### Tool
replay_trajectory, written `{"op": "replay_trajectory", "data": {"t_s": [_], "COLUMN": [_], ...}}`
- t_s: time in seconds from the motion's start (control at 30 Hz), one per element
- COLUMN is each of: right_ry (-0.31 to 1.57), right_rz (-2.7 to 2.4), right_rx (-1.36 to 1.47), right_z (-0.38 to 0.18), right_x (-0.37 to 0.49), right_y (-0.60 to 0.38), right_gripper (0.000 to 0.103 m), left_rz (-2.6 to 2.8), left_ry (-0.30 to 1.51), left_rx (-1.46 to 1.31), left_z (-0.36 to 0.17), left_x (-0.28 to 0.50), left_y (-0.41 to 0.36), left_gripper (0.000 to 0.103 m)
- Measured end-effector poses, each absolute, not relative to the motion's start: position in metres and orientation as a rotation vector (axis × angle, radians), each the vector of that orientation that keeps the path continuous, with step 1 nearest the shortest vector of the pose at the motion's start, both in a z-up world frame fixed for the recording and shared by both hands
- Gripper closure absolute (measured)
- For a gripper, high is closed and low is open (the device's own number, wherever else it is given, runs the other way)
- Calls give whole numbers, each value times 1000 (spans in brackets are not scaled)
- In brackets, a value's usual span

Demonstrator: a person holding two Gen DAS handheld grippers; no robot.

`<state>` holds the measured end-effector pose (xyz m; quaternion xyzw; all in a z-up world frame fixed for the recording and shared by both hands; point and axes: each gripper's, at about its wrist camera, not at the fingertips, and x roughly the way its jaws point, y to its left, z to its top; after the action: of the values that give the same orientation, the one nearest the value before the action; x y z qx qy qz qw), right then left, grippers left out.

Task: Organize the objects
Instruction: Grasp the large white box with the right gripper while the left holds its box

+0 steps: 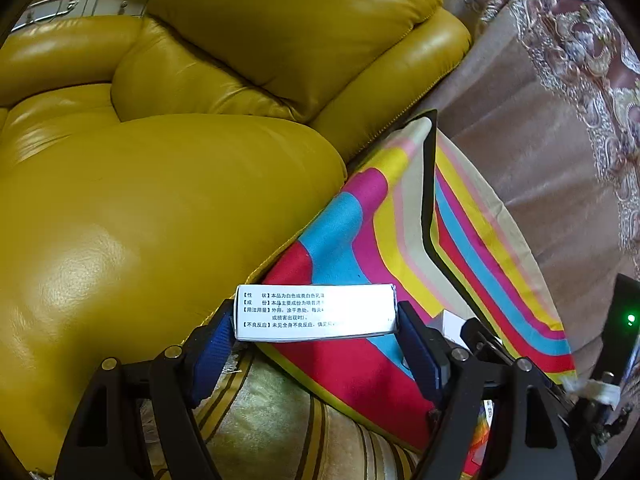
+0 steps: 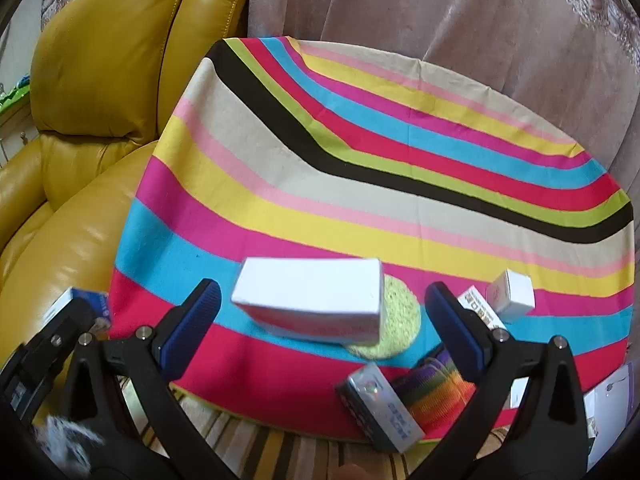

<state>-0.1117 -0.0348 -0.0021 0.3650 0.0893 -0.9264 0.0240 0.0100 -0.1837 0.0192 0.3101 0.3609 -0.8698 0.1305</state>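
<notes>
My left gripper (image 1: 316,330) is shut on a white medicine box (image 1: 316,312) with Chinese print, held above the edge of the striped table (image 1: 360,376). In the right wrist view my right gripper (image 2: 324,316) is open, its blue pads either side of a larger white box (image 2: 312,298) that lies on the striped tablecloth (image 2: 360,160), partly over a green round coaster (image 2: 400,320). I cannot tell whether the pads touch it. A small white cube box (image 2: 512,290), a silver box (image 2: 380,406), a rainbow coil (image 2: 436,388) and a printed box (image 2: 478,306) lie near the front edge.
A yellow leather armchair (image 1: 160,160) stands left of the table, also in the right wrist view (image 2: 100,80). A pink curtain (image 2: 440,12) hangs behind. A striped rug (image 1: 280,432) covers the floor. The left gripper with its box shows at the lower left (image 2: 80,308).
</notes>
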Motion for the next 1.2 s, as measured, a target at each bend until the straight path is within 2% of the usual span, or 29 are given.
{"op": "replay_trajectory", "data": {"t_s": [0.53, 0.67, 1.13, 1.2], "right_ry": [488, 492, 504, 503], "right_rz": [-2907, -2901, -2837, -2826], "right_rx": [1162, 1120, 1274, 1281], "right_z": [-19, -15, -37, -39], "right_x": [-132, -127, -138, -138], "right_y": [-58, -62, -62, -62], "right_gripper": [0, 0, 1, 5], "left_rz": [-2531, -2527, -2543, -2555], "left_ry": [1046, 1050, 1023, 1007], "left_rx": [915, 912, 926, 930], "left_z": [17, 16, 14, 14], "left_x": [10, 10, 9, 8], "left_y": [-181, -181, -177, -175], "left_gripper": [25, 25, 25, 25]}}
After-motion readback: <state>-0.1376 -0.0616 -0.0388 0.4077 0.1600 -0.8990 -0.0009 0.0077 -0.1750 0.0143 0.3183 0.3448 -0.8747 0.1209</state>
